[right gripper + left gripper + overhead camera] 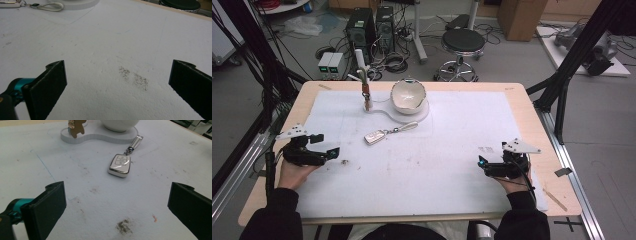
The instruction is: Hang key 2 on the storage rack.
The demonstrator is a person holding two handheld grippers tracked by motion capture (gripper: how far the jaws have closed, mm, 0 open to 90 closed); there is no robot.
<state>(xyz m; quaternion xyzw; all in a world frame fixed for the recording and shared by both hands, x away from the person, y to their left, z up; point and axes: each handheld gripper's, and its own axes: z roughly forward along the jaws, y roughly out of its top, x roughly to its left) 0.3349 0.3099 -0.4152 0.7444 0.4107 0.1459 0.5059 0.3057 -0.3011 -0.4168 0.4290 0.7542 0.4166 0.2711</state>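
Your left gripper (116,207) and right gripper (117,87) both gape, empty. Left gripper view resolves the silver-white key fob (119,165), buttons up; strap toward one o'clock.

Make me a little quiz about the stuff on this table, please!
1. True or false: the car key fob lies inside the white bowl.
2. Which is nearer the key fob, the left gripper or the right gripper?
3. Fill in: the fingers of the left gripper are spread ____.

Key
1. False. It lies flat on the white mat, in front of the bowl's white stand.
2. The left gripper.
3. Open, with nothing between them. The right gripper's are open too.
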